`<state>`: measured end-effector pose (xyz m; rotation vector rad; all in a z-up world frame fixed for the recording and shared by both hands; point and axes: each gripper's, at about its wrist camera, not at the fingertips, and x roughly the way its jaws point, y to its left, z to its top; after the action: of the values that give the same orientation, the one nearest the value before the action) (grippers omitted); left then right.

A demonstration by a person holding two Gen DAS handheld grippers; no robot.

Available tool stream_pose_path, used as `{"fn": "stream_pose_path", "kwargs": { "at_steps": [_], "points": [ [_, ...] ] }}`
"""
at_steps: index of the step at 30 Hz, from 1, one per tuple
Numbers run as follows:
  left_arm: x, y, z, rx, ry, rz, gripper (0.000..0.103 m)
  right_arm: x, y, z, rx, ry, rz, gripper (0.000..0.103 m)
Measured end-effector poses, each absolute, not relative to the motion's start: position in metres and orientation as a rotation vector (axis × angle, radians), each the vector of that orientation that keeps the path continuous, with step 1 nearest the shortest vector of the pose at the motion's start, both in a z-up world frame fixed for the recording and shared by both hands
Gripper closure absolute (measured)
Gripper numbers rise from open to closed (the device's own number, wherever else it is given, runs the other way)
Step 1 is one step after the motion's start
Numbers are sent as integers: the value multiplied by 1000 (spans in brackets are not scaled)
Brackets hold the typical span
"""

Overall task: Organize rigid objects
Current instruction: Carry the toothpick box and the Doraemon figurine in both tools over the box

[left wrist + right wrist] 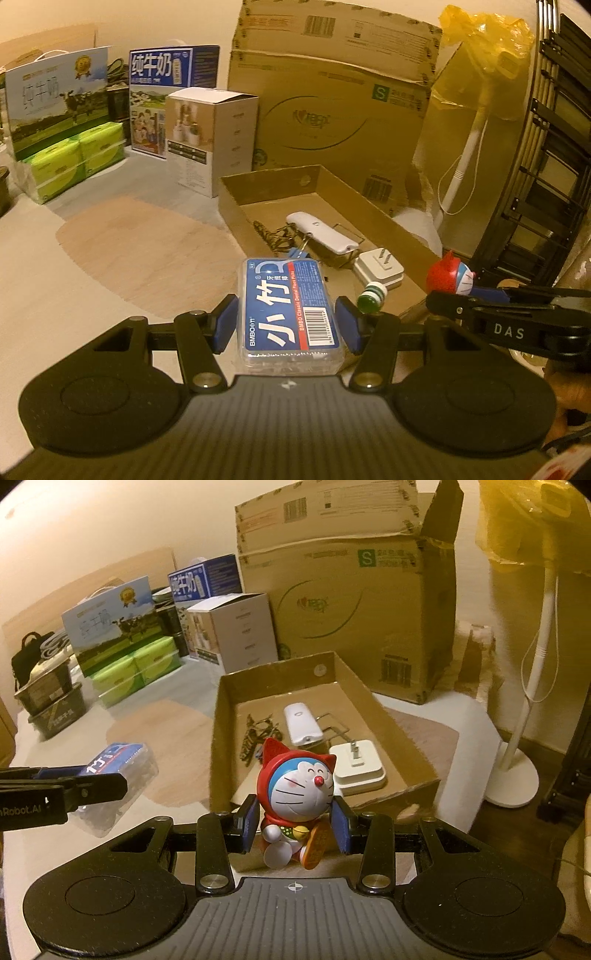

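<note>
Right now both grippers are carrying something toward the shallow cardboard tray [391, 716]. The left gripper [287, 319] has its blue pads pressed on the sides of a clear floss box [290, 314] with a blue label, and holds it up in the air just before the tray. The right gripper [295, 821] squeezes a little cat toy [297, 797] in a red hood, close to the tray's near wall. Inside the tray lie a white remote [302, 725], a white plug [358, 766] and some dark keys [255, 738]. The floss box looks smooth, so it could slip out if the squeeze gets loose. The two grippers are near each other and could bump. The toy could land on the plug and tip over.
</note>
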<state>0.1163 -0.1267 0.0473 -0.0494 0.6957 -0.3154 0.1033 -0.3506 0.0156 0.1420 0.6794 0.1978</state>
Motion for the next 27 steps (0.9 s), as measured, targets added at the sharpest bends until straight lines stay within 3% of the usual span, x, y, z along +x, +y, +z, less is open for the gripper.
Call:
{"fn": "stream_pose_path", "kwargs": {
  "at_steps": [27],
  "points": [
    [148,-167,45,-26,708,-385,49,137,-377,18,121,664,170,61]
  ]
}}
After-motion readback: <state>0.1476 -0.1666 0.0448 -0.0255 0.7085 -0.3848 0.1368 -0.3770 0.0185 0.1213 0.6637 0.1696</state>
